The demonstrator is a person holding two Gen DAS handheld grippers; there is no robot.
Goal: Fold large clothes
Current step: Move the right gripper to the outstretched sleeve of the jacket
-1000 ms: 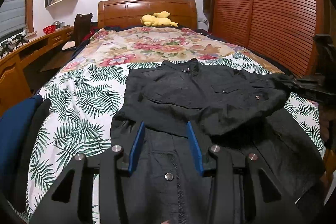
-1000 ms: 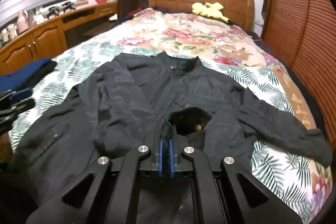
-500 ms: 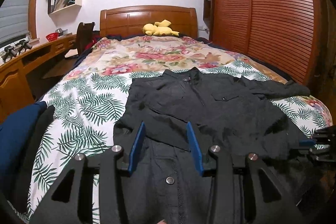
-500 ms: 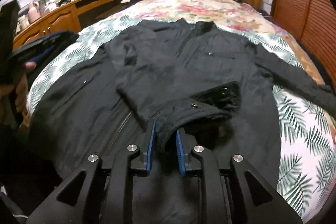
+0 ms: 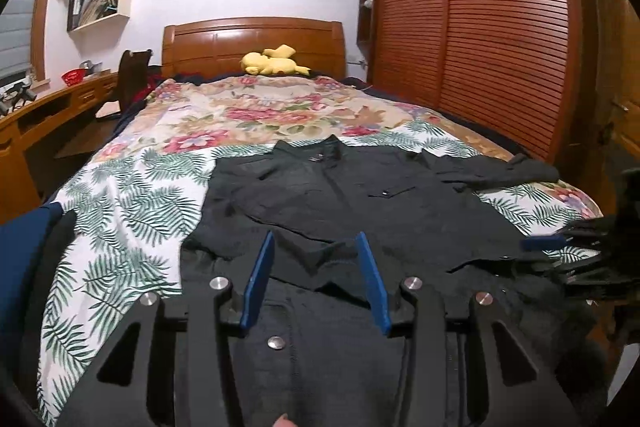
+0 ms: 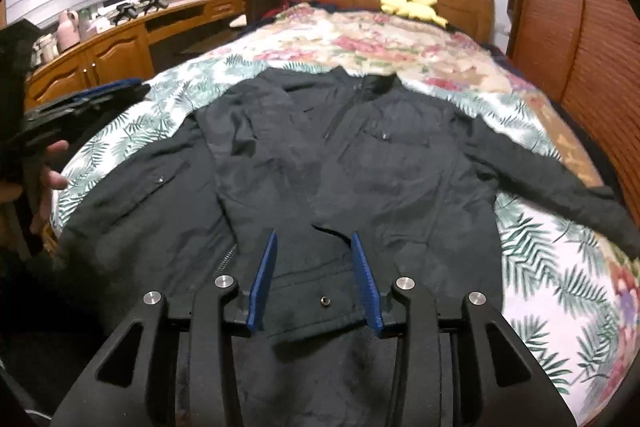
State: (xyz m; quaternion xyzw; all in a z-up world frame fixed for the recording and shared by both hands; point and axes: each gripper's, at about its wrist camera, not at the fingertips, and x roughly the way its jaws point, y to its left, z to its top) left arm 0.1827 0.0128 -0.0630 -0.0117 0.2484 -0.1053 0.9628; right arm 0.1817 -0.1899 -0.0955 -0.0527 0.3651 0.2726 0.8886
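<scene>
Jacket point(image 6: 360, 163) is lying front-up on the bed point(image 6: 560, 267) with one sleeve point(image 6: 256, 155) folded across its chest, so your right gripper point(image 6: 314, 275) has just been opening off that cuff point(image 6: 316, 303), and your left gripper point(image 5: 316, 279) is spread too, gripping nothing.

Left tool point(image 5: 316, 247) agape; right tool point(image 6: 314, 247) just spread, pads touching nothing.
</scene>
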